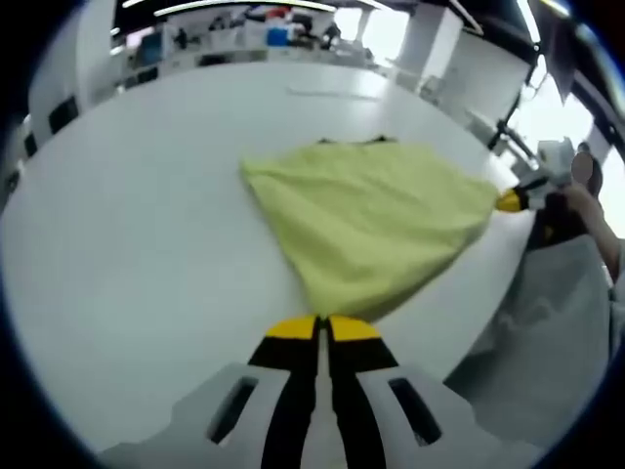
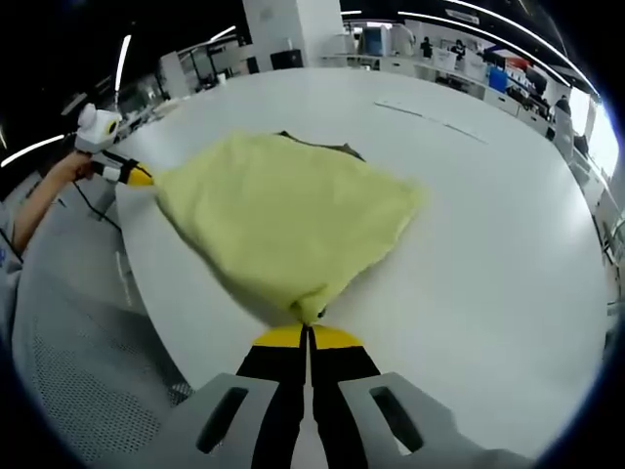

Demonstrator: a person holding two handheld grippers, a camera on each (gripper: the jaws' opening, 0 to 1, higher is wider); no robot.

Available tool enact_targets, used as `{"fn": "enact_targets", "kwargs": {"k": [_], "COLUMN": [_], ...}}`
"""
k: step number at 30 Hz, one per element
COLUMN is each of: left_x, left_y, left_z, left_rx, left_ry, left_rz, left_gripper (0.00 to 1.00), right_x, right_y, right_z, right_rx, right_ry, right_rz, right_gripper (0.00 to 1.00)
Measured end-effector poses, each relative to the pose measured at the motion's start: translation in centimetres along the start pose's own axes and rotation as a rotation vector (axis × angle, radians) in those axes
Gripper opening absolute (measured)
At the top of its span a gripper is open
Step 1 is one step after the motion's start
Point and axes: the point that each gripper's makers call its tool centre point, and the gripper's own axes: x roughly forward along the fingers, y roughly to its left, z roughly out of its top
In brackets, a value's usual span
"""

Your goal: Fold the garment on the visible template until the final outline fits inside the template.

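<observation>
A pale yellow garment (image 1: pixel 366 220) lies spread on the white table (image 1: pixel 146 225), its far edge covering a dark template (image 1: pixel 356 141) of which only a thin strip shows. My left gripper (image 1: pixel 322 325) is shut on the garment's near corner. In the left gripper view my right gripper (image 1: pixel 510 200) pinches the opposite corner at the table's right edge. In the right gripper view the garment (image 2: pixel 283 210) stretches away from my right gripper (image 2: pixel 308 332), which is shut on a bunched corner, and the left gripper (image 2: pixel 137 176) holds the far left corner. The dark template (image 2: pixel 327 147) peeks out behind.
The table's curved edge (image 2: pixel 146 293) runs close on the left of the right gripper view, with a grey mesh chair (image 2: pixel 78 362) beside it. A person's hand (image 2: pixel 68 168) holds the other gripper. Desks and shelves (image 1: pixel 234 34) stand far behind the table.
</observation>
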Motion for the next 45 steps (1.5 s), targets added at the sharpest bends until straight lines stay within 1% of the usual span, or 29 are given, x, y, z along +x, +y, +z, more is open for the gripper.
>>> {"fn": "enact_targets", "kwargs": {"k": [4,7,9,13,15,19,23,24,28,31,32,33,34,36,39,41,43,45], "left_x": [-0.7,-1.2,-1.4,-1.7,-1.8,-1.5,-0.9,-0.8,-0.6,-0.2,-0.1,-0.1,0.0,0.1,0.2,0.3,0.3,0.3], "left_y": [0.2,0.4,0.5,0.6,0.6,0.8,0.7,0.7,0.7,0.9,1.0,1.0,0.9,0.8,0.7,0.7,0.8,0.7], "left_z": [1.4,2.3,2.7,3.1,2.8,1.0,-0.5,-0.7,-1.3,-1.6,-1.7,-1.8,-2.0,-2.1,-2.3,-2.5,-2.5,-2.6], "left_rx": [0.032,0.051,0.059,0.077,0.073,0.067,0.053,0.050,0.047,0.040,0.044,0.048,0.049,0.060,0.063,0.064,0.062,0.062], "left_ry": [-0.025,-0.038,-0.046,-0.049,-0.042,0.001,0.027,0.030,0.054,0.064,0.071,0.078,0.087,0.096,0.107,0.114,0.116,0.116], "left_rz": [0.011,0.018,0.023,0.028,0.027,0.037,0.035,0.034,0.033,0.032,0.037,0.039,0.040,0.038,0.037,0.035,0.035,0.034], "left_gripper": [0.00,0.00,0.00,0.00,0.00,0.00,0.00,0.00,0.00,0.00,0.00,0.00,0.00,0.00,0.00,0.00,0.00,0.00], "right_x": [-1.0,-1.8,-2.3,-3.0,-3.2,-2.7,-1.6,-1.5,-0.8,-0.4,-0.4,-0.5,-0.5,-0.8,-1.2,-1.2,-1.1,-0.8], "right_y": [-0.5,-0.5,-0.3,-0.2,0.2,1.4,2.1,2.0,2.0,2.0,1.8,1.3,1.0,1.2,1.2,1.6,1.9,2.2], "right_z": [0.9,1.9,2.6,3.4,3.2,1.5,-0.5,-0.7,-2.2,-3.3,-4.1,-4.6,-4.9,-4.8,-4.1,-3.6,-3.2,-2.9], "right_rx": [-0.013,-0.028,-0.044,-0.085,-0.104,-0.113,-0.082,-0.079,-0.051,-0.044,-0.047,-0.076,-0.084,-0.044,-0.030,-0.011,-0.011,-0.006], "right_ry": [-0.025,-0.046,-0.064,-0.064,-0.048,-0.009,0.025,0.028,0.057,0.083,0.116,0.137,0.141,0.121,0.087,0.068,0.047,0.044], "right_rz": [-0.019,-0.019,-0.021,-0.025,-0.014,0.030,0.055,0.056,0.070,0.066,0.050,0.026,0.013,0.026,0.018,0.026,0.037,0.050], "right_gripper": [0.01,0.01,0.01,0.01,0.01,0.01,0.01,0.01,0.01,0.01,0.01,0.01,0.01,0.01,0.01,0.01,0.01,0.01]}}
